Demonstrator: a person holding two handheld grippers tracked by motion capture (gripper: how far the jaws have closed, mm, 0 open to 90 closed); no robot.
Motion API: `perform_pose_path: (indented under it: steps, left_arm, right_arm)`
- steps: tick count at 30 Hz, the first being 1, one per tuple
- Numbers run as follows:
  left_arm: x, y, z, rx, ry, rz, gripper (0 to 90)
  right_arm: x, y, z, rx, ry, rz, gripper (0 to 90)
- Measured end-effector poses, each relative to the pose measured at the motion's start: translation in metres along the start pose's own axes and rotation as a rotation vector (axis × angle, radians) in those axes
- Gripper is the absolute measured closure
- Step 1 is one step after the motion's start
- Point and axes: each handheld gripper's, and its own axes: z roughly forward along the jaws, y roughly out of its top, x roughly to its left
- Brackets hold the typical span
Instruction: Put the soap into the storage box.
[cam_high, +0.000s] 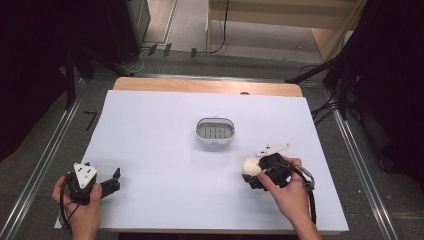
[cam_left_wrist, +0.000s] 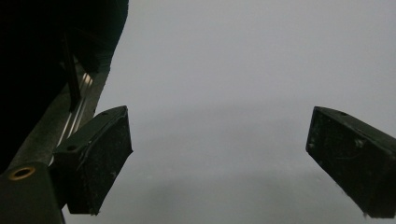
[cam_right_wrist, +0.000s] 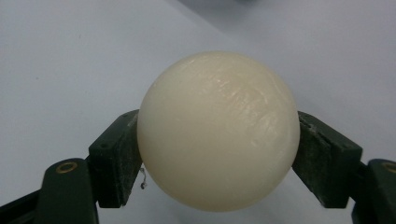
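The right tongs (cam_high: 254, 172) hold a cream ball (cam_right_wrist: 218, 130). Its two black jaws squeeze the ball from both sides, closed as far as the ball lets them. The ball sits at the front right of the white table (cam_high: 150, 150). A small grey dish (cam_high: 215, 130) with slots in its floor lies past the ball, up and a bit to the left, near the middle of the table. The right hand (cam_high: 290, 192) is much closer to the dish than the left one. I think the ball goes there next. The left tongs (cam_high: 111, 182) rest at the front left, wide open, holding nothing
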Motion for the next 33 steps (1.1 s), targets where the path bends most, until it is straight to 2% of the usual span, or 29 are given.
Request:
perform_pose_path:
  steps: [13,33]
  left_arm:
    - [0.000,0.000,0.000,0.001,-0.001,0.008,7.4]
    - [-0.001,0.000,0.000,0.008,-0.002,0.015,7.4]
  right_arm:
    - [-0.006,0.011,0.004,0.001,-0.011,-0.018,24.4]
    - [-0.014,0.030,0.007,0.006,-0.028,-0.011,24.5]
